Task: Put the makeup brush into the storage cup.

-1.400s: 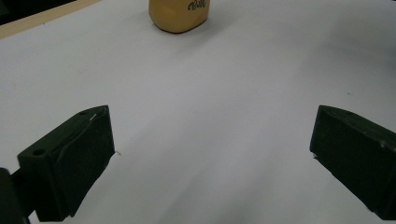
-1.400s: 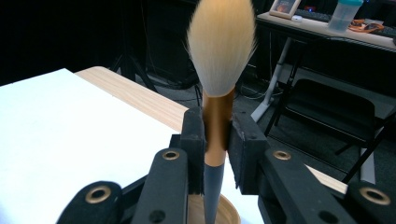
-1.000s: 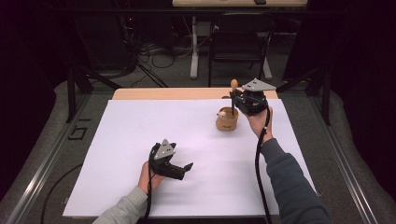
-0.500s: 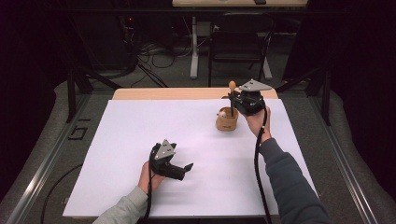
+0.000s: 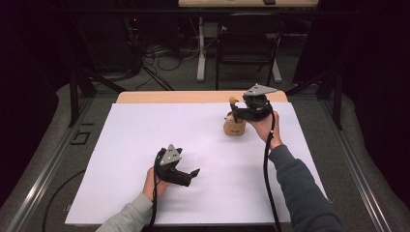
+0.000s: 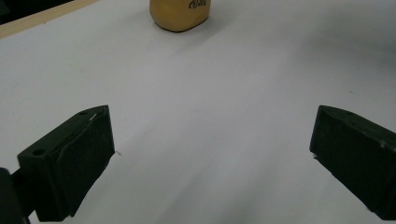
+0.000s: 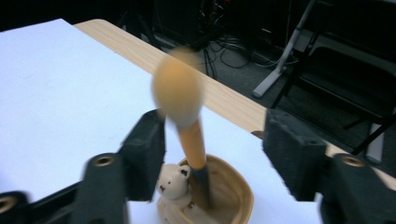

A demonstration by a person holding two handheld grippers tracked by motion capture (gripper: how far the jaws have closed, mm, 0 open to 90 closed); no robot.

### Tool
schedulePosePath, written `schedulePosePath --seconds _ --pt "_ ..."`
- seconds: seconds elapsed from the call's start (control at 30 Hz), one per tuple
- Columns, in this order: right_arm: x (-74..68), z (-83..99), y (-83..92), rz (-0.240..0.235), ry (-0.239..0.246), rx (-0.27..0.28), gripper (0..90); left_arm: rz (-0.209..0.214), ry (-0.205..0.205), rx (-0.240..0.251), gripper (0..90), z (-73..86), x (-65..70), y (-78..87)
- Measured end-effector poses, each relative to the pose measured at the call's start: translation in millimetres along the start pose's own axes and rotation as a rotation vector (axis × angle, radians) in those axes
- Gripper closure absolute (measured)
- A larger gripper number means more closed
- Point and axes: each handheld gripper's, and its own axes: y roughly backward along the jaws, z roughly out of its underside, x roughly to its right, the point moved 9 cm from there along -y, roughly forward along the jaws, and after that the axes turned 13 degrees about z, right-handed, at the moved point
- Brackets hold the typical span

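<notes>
At 7 o'clock on the desk, the left tool rests spread. At 1 o'clock, the right tool has just been opening, its jaws clear of the brush standing in the cup; the drop-off looks done.

High view overhead; gripper views close, perhaps sharing cup.

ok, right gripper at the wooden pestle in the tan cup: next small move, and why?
Probably lift the right gripper straight up and away. Its jaws have just been opening; the orange-headed wooden pestle stands between them, pads apart from it, its dark tip resting inside the tan ceramic cup. The release looks done.
</notes>
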Motion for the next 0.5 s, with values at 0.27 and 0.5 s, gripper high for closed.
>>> schedulePosePath --seconds 0.27,0.5 --pt "-6.5 8.0 16.8 -0.091 0.013 0.016 7.8 -0.023 -0.015 0.013 0.0 -3.7 -3.5 5.2" --pt "-18.4 17.6 28.8 -0.139 0.035 0.025 2.7 -0.039 -0.022 0.028 0.0 -7.4 -8.3 12.4"
